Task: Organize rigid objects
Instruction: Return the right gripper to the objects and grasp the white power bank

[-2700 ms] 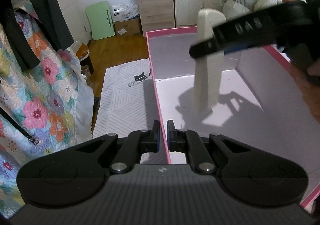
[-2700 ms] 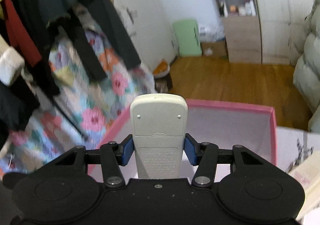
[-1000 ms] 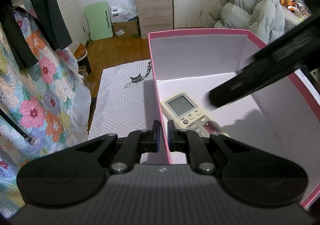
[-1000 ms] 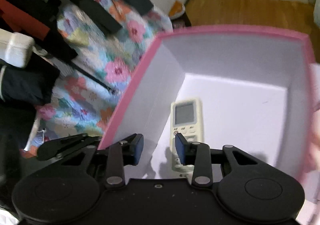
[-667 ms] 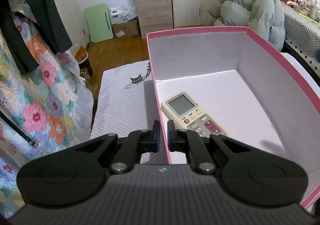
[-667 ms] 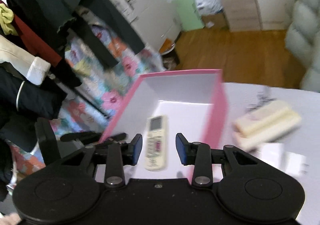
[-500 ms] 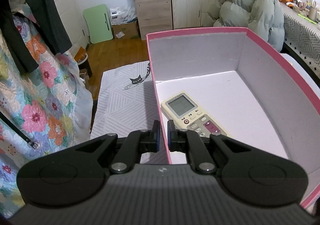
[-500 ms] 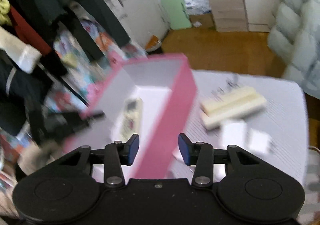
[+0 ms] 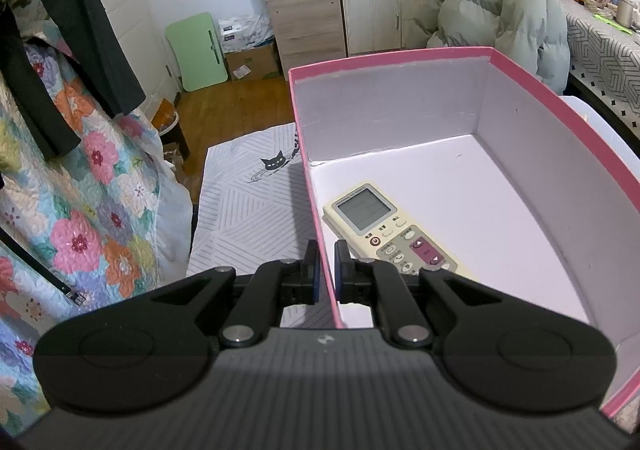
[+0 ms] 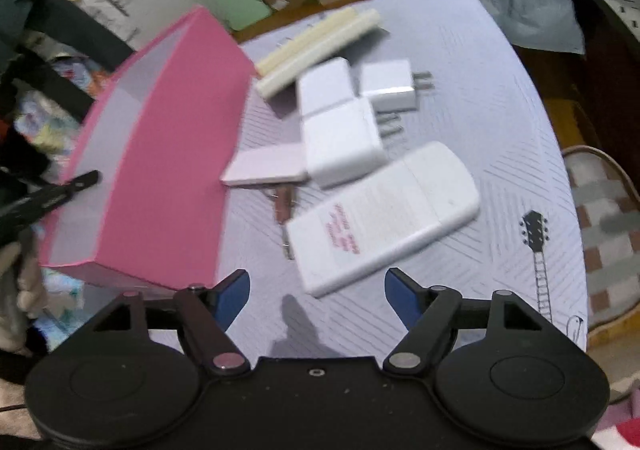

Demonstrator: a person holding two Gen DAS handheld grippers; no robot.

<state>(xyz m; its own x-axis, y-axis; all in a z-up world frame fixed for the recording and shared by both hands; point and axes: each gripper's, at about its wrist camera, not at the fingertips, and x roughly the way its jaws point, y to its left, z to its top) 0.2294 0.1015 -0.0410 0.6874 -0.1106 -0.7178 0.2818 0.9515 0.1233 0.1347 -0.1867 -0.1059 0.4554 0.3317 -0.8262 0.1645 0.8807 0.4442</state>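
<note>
My left gripper (image 9: 325,270) is shut on the near left wall of the pink box (image 9: 532,82). A cream remote (image 9: 390,228) lies face up inside, near that wall. In the right wrist view the pink box (image 10: 160,170) stands at the left of the table. My right gripper (image 10: 316,296) hovers over the table with its jaws opening and nothing between them. Just ahead of it a white remote (image 10: 384,218) lies face down. Beyond that are three white plug adapters (image 10: 340,138) and a flat pinkish card (image 10: 266,168).
Two cream bars (image 10: 316,50) lie at the table's far side beside the box. The patterned table cover (image 10: 500,130) drops off at the right. A small reddish item (image 10: 282,204) lies between box and white remote. A floral quilt (image 9: 80,210) hangs left of the box.
The cream remote was set down in the box and let go. My right gripper has left the box, swung right over the table and widened its jaws. The left gripper has kept still.
</note>
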